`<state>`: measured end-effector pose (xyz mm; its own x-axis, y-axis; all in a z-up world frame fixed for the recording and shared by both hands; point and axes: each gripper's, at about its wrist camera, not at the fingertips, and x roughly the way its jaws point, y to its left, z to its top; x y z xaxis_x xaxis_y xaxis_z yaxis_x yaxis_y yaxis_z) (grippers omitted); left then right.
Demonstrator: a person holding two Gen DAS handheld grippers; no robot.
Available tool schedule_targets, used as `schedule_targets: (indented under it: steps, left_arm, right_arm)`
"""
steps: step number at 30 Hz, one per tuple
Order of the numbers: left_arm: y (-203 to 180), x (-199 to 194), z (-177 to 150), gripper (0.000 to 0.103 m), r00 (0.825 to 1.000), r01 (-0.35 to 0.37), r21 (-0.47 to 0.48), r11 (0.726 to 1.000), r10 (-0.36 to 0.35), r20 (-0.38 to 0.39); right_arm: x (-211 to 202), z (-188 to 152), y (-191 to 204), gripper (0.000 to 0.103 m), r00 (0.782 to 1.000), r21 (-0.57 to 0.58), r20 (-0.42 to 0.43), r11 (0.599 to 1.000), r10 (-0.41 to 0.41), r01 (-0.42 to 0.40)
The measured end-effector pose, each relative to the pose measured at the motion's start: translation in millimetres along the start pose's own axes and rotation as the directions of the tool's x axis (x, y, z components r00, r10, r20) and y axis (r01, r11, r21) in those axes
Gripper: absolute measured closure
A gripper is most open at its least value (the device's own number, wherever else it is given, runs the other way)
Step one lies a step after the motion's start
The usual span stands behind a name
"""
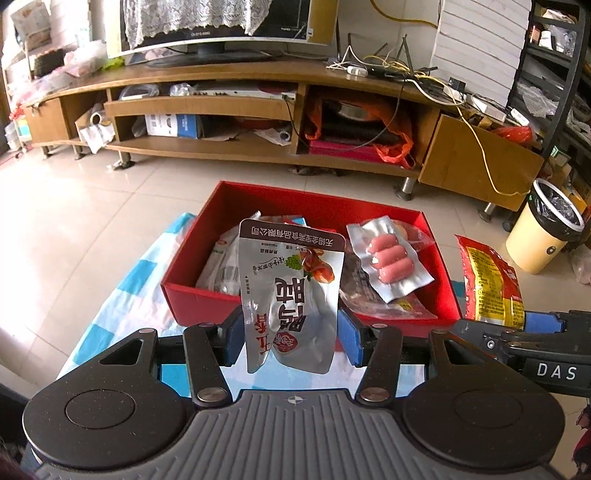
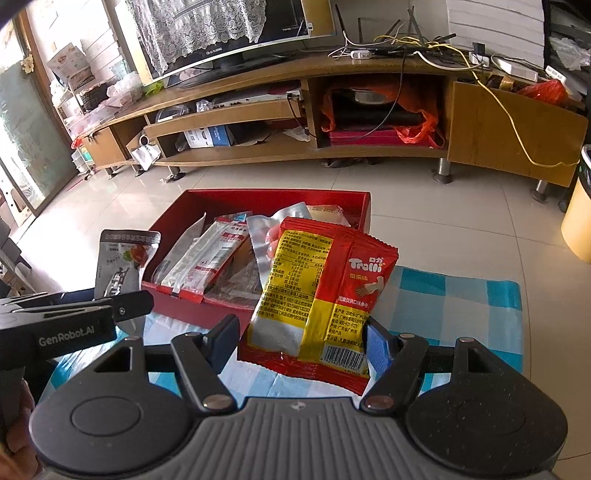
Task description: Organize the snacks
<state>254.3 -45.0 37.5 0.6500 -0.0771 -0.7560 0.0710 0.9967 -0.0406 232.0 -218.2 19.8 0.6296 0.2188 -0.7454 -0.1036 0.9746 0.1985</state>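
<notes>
The silver snack pouch (image 1: 291, 295) stands upright between the blue pads of the left tongs (image 1: 291, 332), which are clamped on its lower part, its printing upside down to the camera; it hangs just in front of the near wall of the red box (image 1: 199, 299). The red and yellow Trolli candy bag (image 2: 317, 295) is gripped the same way in the right tongs (image 2: 303, 343), tilted a little, its lower edge reaching down past the pads, and it too is held in front of the box's near side. From the left wrist camera the candy bag shows at the right edge, just beside the box; from the right wrist camera the silver pouch shows at the left, beside the box's left corner. Inside the red box lie several packets: a clear vacuum pack of three small pink sausages (image 1: 391, 258) on top at the right, a dark clear-wrapped packet (image 1: 362, 291) under it, and white and red packets (image 2: 210, 254) leaning along the left side. The box sits on a blue and white checked cloth (image 2: 461, 299) spread over the tabletop. Beyond it are pale floor tiles (image 1: 92, 192), a long wooden TV stand (image 1: 236, 74) with a monitor (image 1: 221, 26) draped in lace, tangled cables (image 1: 391, 66) on its right end, and a cream waste bin (image 1: 543, 229) with a dark rim at the far right.
</notes>
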Motion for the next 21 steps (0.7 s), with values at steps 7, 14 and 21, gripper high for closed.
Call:
schedule_targets:
  steps: [7, 14, 21]
  left_arm:
    - [6, 8, 8, 0.043, 1.000, 0.000, -0.016, 1.000, 0.000, -0.003]
    - [10, 17, 19, 0.049, 1.000, 0.000, -0.028, 1.000, 0.000, 0.000]
    - [13, 33, 27, 0.050, 1.000, 0.003, -0.040, 0.999, -0.004, -0.018]
  right_arm:
    - [7, 7, -2, 0.032, 1.000, 0.011, -0.001, 1.000, 0.000, 0.000]
    - [15, 18, -2, 0.032, 1.000, 0.010, 0.002, 1.000, 0.001, -0.001]
    - [27, 28, -3, 0.032, 1.000, 0.013, 0.001, 1.000, 0.003, -0.003]
